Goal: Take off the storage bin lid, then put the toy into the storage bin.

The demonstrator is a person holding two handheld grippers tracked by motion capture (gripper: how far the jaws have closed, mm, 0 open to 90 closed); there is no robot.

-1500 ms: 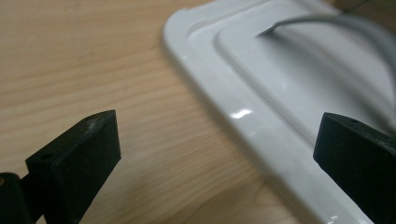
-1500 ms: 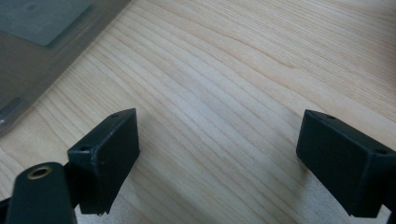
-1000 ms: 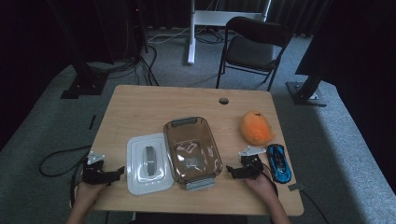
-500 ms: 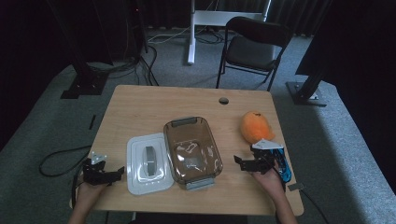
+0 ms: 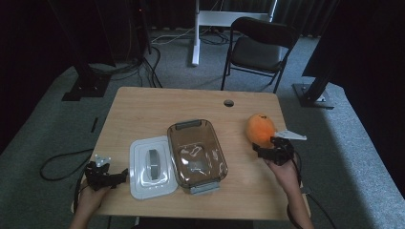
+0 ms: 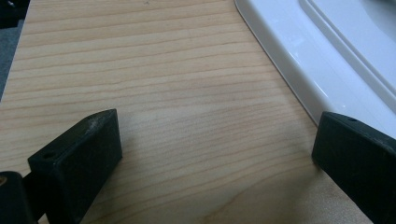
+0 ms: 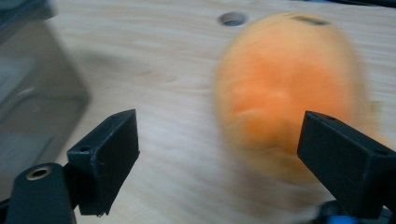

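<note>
Right hand-held gripper is hovering w/ jaws spread wide, just short of the round orange plush toy sitting near the wooden counter's right edge. Smoky-brown clear plastic container is lying to its left, well apart. Left hand-held gripper is resting open, empty, beside the white rectangular lid.

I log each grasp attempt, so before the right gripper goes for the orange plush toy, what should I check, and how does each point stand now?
1. Right gripper jaws open: ok, spread wide in the right gripper view.
2. Orange plush toy lined up between the jaws: not ok, it sits off toward one jaw.
3. Toy free of the jaws: cannot tell, the picture is blurred.
4. Path clear of the brown container: ok, it stands apart from the toy.
5. Left gripper out of the way: ok, open beside the white lid.
</note>
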